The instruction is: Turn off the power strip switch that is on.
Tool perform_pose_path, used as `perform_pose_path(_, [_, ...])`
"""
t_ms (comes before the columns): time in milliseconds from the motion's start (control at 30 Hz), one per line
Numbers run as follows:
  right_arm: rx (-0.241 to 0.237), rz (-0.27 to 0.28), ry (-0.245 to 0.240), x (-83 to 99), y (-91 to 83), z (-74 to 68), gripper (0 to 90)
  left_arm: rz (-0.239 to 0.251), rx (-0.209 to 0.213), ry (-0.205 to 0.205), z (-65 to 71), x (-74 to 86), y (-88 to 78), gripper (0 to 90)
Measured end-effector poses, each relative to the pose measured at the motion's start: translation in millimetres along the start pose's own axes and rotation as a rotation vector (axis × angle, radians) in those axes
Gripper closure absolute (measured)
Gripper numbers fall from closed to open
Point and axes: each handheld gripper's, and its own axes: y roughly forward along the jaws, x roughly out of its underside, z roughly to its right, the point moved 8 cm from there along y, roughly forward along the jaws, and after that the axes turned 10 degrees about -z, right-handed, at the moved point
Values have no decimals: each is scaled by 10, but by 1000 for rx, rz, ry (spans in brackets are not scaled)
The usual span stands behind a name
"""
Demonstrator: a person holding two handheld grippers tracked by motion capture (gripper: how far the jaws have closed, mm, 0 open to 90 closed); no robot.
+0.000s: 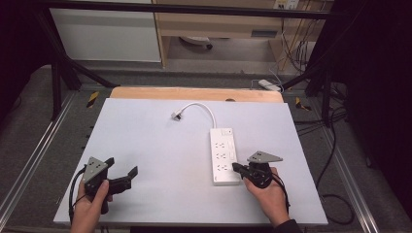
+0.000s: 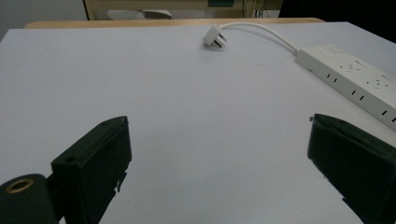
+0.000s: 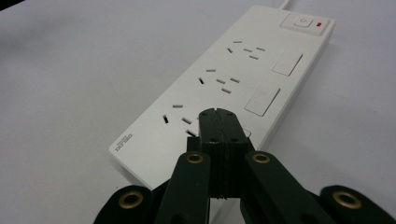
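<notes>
my right gripper (image 3: 218,116) has its two black jaws pressed tight together, with nothing between them. the tips hang over the near end of the white power strip (image 3: 224,88), right above the nearest set of little plug holes. i cannot tell if the tips touch the strip or just float over it. from the high view my right gripper (image 1: 236,167) sits at the right side of the power strip (image 1: 223,155), and my right hand (image 1: 267,191) holds it from behind.

the power strip lies flat on the pale table (image 1: 160,160), a bit right of the middle. it has a red light next to its switch (image 3: 303,22) at the far end. a white cord (image 1: 201,108) curls from the far end to a white plug (image 1: 176,115) that lies loose on the table.

my left gripper (image 1: 121,171) is well apart from the strip, near the left front edge of the table, held in my left hand (image 1: 90,204). its jaws stand wide apart with only bare table between them. in the left gripper view the plug (image 2: 215,36) and the strip (image 2: 355,79) lie far ahead.
</notes>
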Motion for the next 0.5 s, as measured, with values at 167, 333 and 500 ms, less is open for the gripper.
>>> perform_pose_path(167, [7,-13,-4,23,33,3,900,-4,1,15,14,2,4,61])
perform_pose_path(333, [9,-19,-3,33,61,21,900,-9,-1,28,26,5,5,61])
perform_pose_path(500, [3,-21,-5,41,81,21,900,-12,3,28,29,8,16,61])
